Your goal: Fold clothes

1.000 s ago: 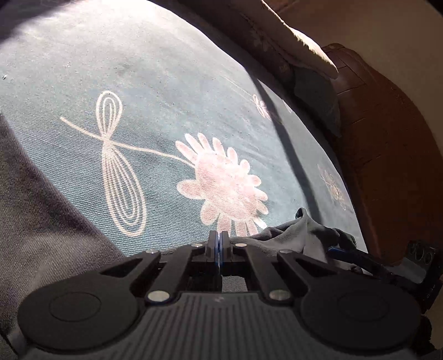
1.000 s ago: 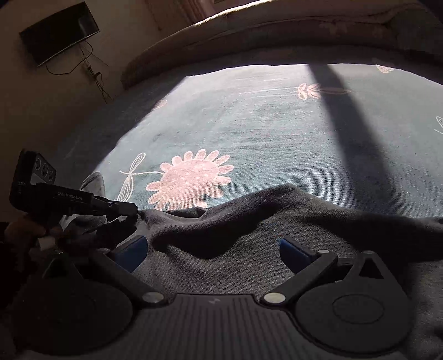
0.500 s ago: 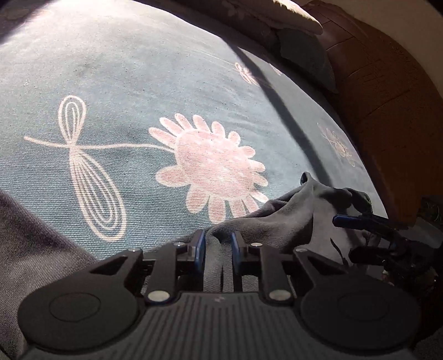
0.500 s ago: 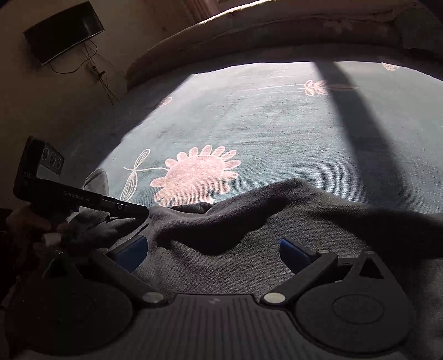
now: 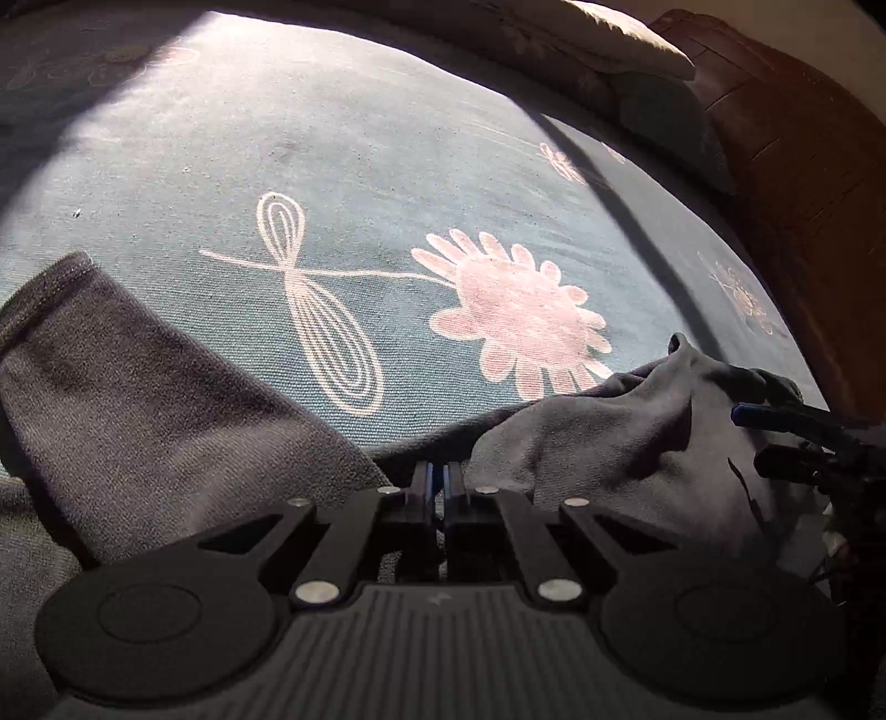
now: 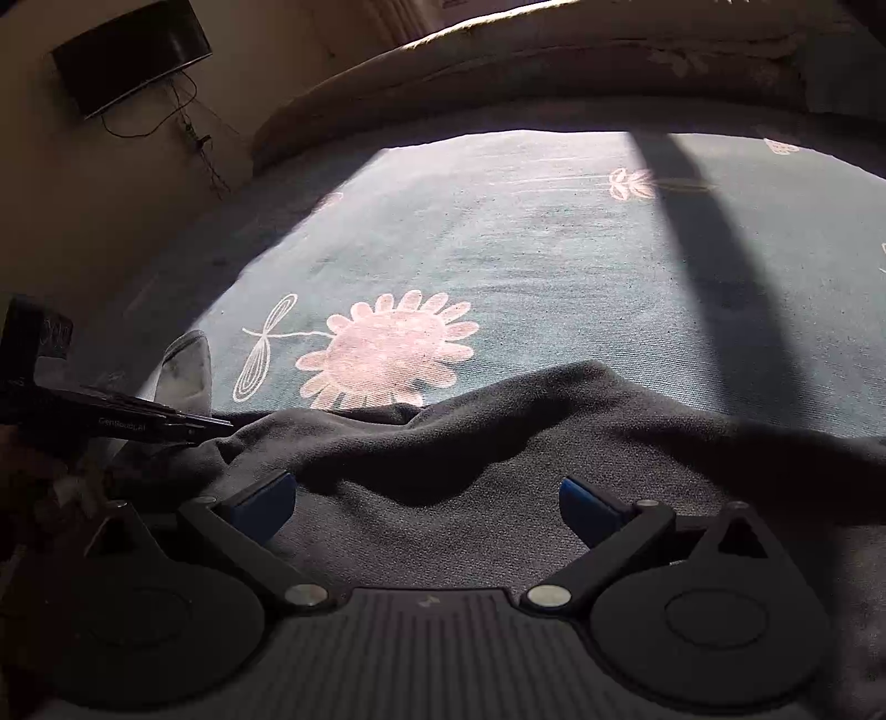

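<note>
Grey knit garment is lying rumpled on flowered bedspread; left gripper is clenched on its edge, right gripper released.

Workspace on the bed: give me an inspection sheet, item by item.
Surface: blue-green bedspread with pink flower print, partly sunlit.
Job's things: grey garment rumpled at the near edge; its sleeve lies flat.
Clutter: nothing seen.
Grippers: left gripper shut at the garment's edge, grip unclear; right gripper open over the garment.
Cables: loose wires below a wall screen.
Surroundings: wooden headboard, pillow.
</note>
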`<act>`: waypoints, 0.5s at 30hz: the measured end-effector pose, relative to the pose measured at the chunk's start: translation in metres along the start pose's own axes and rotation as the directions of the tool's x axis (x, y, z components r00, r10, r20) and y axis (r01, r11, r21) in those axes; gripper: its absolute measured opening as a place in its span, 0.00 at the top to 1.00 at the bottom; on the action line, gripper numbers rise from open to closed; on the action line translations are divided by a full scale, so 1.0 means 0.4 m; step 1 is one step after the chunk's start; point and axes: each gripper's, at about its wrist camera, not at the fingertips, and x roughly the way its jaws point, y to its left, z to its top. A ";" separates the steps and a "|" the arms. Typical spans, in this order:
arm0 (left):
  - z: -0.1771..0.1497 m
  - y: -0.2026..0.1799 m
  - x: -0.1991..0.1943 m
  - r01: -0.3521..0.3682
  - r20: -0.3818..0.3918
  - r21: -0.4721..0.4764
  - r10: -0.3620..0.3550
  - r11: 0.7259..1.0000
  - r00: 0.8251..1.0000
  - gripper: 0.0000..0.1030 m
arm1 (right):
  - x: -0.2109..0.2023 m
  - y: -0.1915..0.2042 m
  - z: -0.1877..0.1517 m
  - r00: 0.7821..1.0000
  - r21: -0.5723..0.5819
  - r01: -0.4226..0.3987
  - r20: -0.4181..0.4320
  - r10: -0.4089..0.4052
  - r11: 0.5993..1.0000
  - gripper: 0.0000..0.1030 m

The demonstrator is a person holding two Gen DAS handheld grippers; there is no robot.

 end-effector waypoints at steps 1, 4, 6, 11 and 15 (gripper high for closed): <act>0.006 0.003 0.002 0.031 0.001 -0.013 -0.031 0.999 1.000 0.91 | 0.000 0.001 0.000 1.000 -0.001 -0.001 0.001 0.001 1.000 0.00; 0.026 0.004 0.042 0.103 -0.044 -0.052 -0.105 0.993 0.994 0.76 | 0.002 0.003 0.000 1.000 0.001 -0.004 0.001 0.004 1.000 0.00; 0.044 0.006 0.063 0.165 -0.062 -0.073 -0.170 0.984 0.984 0.67 | 0.007 0.004 -0.004 1.000 0.009 -0.006 -0.005 0.006 1.000 0.00; 0.062 0.015 0.088 0.270 -0.099 -0.121 -0.282 0.955 0.954 0.52 | 0.010 0.009 -0.010 1.000 0.010 -0.008 -0.010 0.008 1.000 0.00; 0.040 -0.014 0.085 0.325 -0.152 -0.052 -0.329 0.944 0.932 0.53 | 0.007 0.003 -0.012 1.000 0.019 -0.006 -0.011 0.006 1.000 0.00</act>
